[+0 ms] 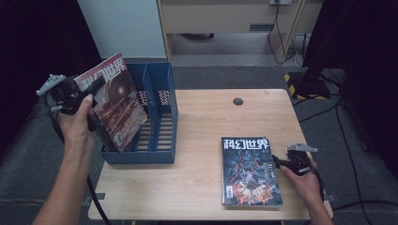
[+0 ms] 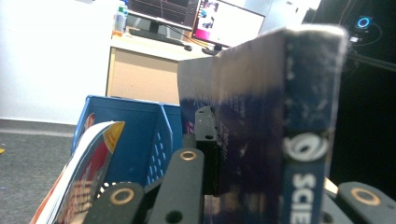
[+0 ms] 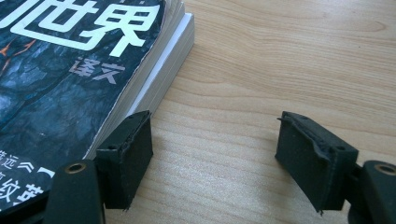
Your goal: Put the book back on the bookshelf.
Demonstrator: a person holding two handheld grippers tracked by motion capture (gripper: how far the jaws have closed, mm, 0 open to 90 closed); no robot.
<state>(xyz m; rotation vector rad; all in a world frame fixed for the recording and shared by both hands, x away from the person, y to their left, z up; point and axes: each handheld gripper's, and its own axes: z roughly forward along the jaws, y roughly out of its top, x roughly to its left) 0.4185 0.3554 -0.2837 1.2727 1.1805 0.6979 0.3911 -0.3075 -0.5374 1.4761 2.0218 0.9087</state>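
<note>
Your left gripper (image 1: 89, 96), at the left of the high view, is clamped on a red-covered magazine (image 1: 112, 101) held tilted over the blue file rack (image 1: 159, 117). Your right gripper (image 1: 278, 162), jaws apart and empty, rests beside the dark-covered magazine (image 1: 249, 171) lying flat at lower right.

The left forearm reaches up from the bottom edge of the high view, its hand (image 1: 77, 123) wrapped around the left claw (image 1: 91, 90), which is raised and tilted, jaws clamped tight, its grey plate at the far left. The right forearm comes in at the lower right, its hand (image 1: 305, 180) holding the right claw (image 1: 277, 162) low and level, pointing leftward, jaws standing apart with nothing between them.
</note>
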